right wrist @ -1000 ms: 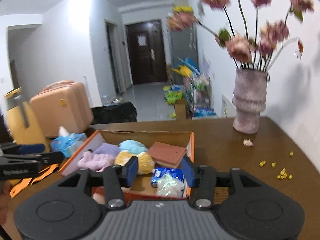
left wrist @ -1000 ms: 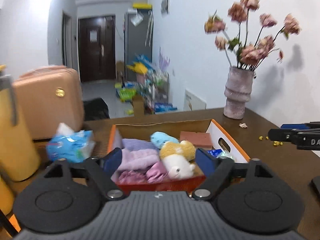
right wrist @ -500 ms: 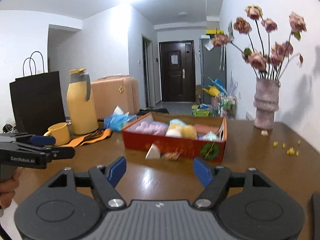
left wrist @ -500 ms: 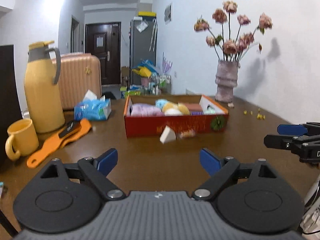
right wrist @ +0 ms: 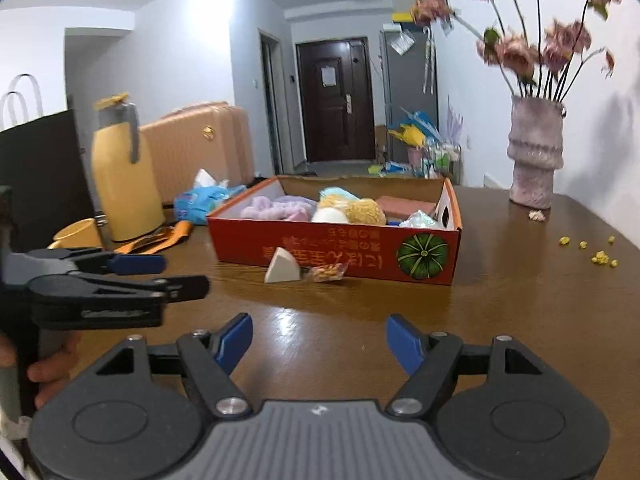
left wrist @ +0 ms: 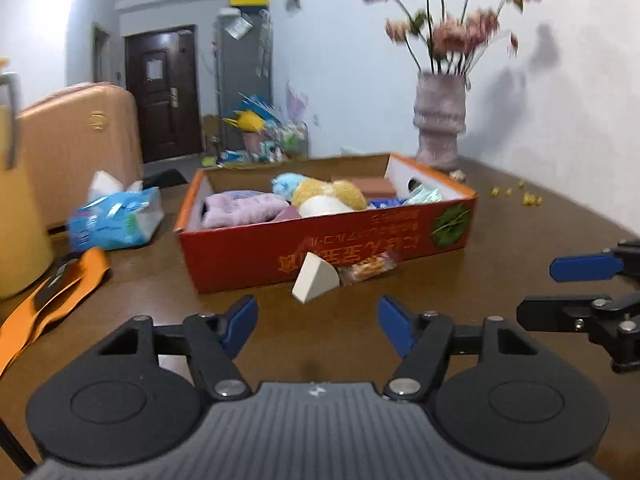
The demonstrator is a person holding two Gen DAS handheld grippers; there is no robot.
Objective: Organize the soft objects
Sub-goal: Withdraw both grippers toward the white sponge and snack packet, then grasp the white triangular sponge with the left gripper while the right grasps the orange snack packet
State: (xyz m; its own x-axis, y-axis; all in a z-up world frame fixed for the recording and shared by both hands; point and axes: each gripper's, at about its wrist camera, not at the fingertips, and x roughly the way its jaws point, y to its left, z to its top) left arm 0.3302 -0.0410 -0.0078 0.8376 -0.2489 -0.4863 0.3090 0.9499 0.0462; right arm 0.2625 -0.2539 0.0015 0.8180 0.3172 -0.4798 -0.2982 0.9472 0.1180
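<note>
A wooden table [right wrist: 520,312] is filling both views, seen from low above its near edge.

At the far left, a yellow jug [right wrist: 120,176] is standing upright beside a yellow mug [right wrist: 76,234], with an orange tool [left wrist: 48,300] lying flat in front of them. A blue tissue pack [left wrist: 116,220] is sitting just right of these, near the box's left end.

The left gripper [left wrist: 316,322] is hovering over bare table, its blue-tipped fingers [left wrist: 240,322] spread wide and grasping nothing. In the right wrist view it is showing side-on at the left edge, held by a hand [right wrist: 48,372].

In the middle, a red box [left wrist: 328,244] is sitting on the table. Soft things are lying inside it: a purple cloth [left wrist: 240,208] at the left end, then a light blue plush [left wrist: 286,182], a yellow plush [left wrist: 332,194] and a white plush [left wrist: 324,205] bunched together, and a brown block [left wrist: 370,188] toward the back right. A white wedge [left wrist: 314,282] is resting on the table against the box's near wall, with a small snack packet [left wrist: 368,268] just to its right.

The right gripper [right wrist: 320,344] is also hovering above the table in front of the box, fingers [right wrist: 404,344] released and wide apart, empty.

At the far right, a vase [right wrist: 534,156] of pink flowers is standing by the wall, with yellow crumbs [right wrist: 596,254] scattered on the table near it.
</note>
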